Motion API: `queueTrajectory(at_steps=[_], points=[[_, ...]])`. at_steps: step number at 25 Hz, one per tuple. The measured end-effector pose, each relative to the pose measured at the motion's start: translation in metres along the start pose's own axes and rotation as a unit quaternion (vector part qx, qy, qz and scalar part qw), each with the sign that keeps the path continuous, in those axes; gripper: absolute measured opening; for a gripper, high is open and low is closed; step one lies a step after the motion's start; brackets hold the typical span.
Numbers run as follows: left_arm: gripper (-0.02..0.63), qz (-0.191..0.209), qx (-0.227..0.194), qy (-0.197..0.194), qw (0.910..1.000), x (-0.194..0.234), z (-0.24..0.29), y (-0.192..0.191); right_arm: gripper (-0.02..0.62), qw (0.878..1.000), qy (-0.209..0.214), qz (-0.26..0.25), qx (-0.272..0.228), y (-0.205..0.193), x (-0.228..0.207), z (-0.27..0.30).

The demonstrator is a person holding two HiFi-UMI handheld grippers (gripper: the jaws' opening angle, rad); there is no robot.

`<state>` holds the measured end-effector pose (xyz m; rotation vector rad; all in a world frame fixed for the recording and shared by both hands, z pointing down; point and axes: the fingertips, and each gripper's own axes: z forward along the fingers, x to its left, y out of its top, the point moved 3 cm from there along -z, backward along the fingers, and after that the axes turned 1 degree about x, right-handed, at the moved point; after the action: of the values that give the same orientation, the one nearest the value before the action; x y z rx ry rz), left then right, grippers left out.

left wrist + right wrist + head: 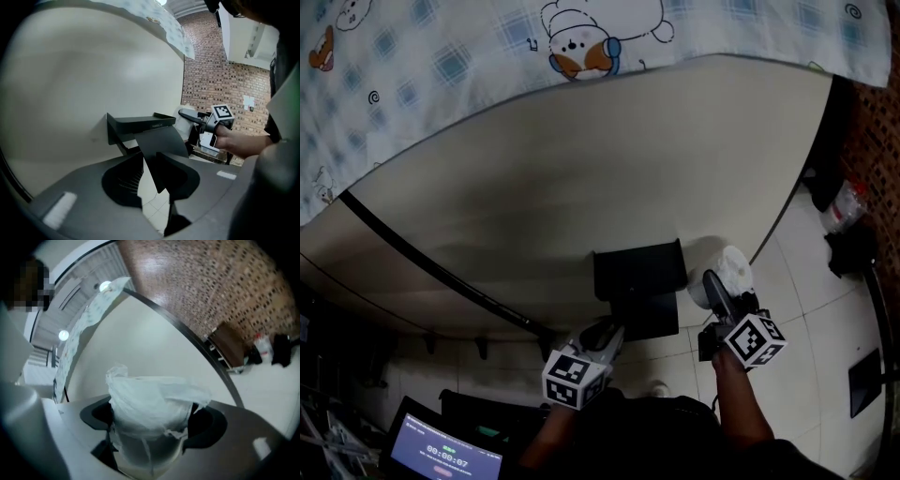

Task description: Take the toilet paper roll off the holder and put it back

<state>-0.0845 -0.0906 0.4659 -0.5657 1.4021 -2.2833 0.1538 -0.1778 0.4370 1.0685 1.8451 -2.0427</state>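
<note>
Cream wall carries black holder (637, 272). Right gripper (150, 437) is clamped on toilet paper roll (733, 270), just off holder's right edge. Left gripper (152, 183) jaws stand apart, astride flap (157, 143).

Holder (637, 272): on the wall (581, 169), its flap (157, 140) hanging between the left claw's (609, 335) jaws.
Toilet paper roll (733, 269): gripped in the right claw (719, 287), just right of the holder.
Laptop (441, 457): far lower left.
</note>
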Motion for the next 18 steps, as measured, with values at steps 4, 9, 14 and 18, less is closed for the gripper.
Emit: queueTrajectory(at_steps=[4, 9, 14, 18], points=[[0.107, -0.016, -0.005, -0.005, 0.9998, -0.003, 0.0, 0.005, 0.443, 0.993, 0.055, 0.1, 0.011, -0.027, -0.008, 0.015], [0.105, -0.015, 0.001, -0.008, 0.9999, 0.0, 0.001, -0.002, 0.443, 0.979, 0.102, 0.178, 0.017, -0.055, -0.011, 0.028], [0.103, -0.03, 0.003, -0.015, 0.9994, -0.001, -0.001, 0.002, 0.443, 0.964, 0.139, 0.225, 0.004, -0.06, -0.013, 0.031], [0.1, -0.05, 0.0, -0.033, 0.9982, 0.0, -0.001, 0.002, 0.443, 0.952, 0.165, 0.256, -0.022, -0.059, -0.009, 0.035]])
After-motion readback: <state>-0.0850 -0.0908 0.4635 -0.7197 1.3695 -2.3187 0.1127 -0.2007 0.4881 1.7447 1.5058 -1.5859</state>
